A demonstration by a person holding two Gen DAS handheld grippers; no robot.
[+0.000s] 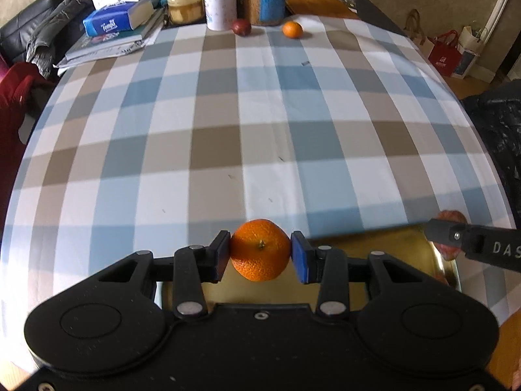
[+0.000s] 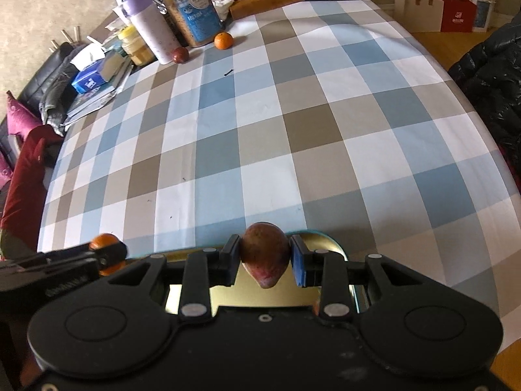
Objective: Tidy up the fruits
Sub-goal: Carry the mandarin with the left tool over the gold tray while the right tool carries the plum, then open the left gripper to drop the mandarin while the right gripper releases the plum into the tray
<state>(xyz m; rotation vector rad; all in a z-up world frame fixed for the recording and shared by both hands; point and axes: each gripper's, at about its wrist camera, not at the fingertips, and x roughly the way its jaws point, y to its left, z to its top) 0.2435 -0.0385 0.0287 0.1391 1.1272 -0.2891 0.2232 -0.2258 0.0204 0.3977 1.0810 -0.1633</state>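
Left wrist view has the left gripper (image 1: 260,252) clenched on a mandarin (image 1: 260,249), both blue pads (image 1: 299,257) pressed against its sides and its stem end turned toward the camera. The fruit hangs above a shiny gold tray (image 1: 390,254) that sits at the near edge of the checked tablecloth (image 1: 260,123). At the right edge of that picture the right gripper (image 1: 451,239) reaches in, with a reddish fruit partly hidden behind its black finger.

Right wrist view shows that gripper (image 2: 265,257) grasping a reddish-brown fruit (image 2: 265,254), pointed end down, squeezed between its two pads over the gold tray (image 2: 325,241). I cannot tell the kind of fruit for certain. To its left the left gripper (image 2: 107,251) appears side-on with the mandarin (image 2: 102,240) in its tips.

At the far end of the tablecloth (image 2: 260,130) a second mandarin (image 2: 223,40) lies apart from a small dark red fruit (image 2: 180,54); the red one is just beside a tall white bottle (image 2: 153,29), and the mandarin lies near the foot of a clip-top jar with a blue label (image 2: 195,9). In the left wrist view the same pair lie as an orange one (image 1: 292,29) and a dark red one (image 1: 241,27). A blue tissue pack (image 1: 110,22) rests on a pile of books at the far left corner
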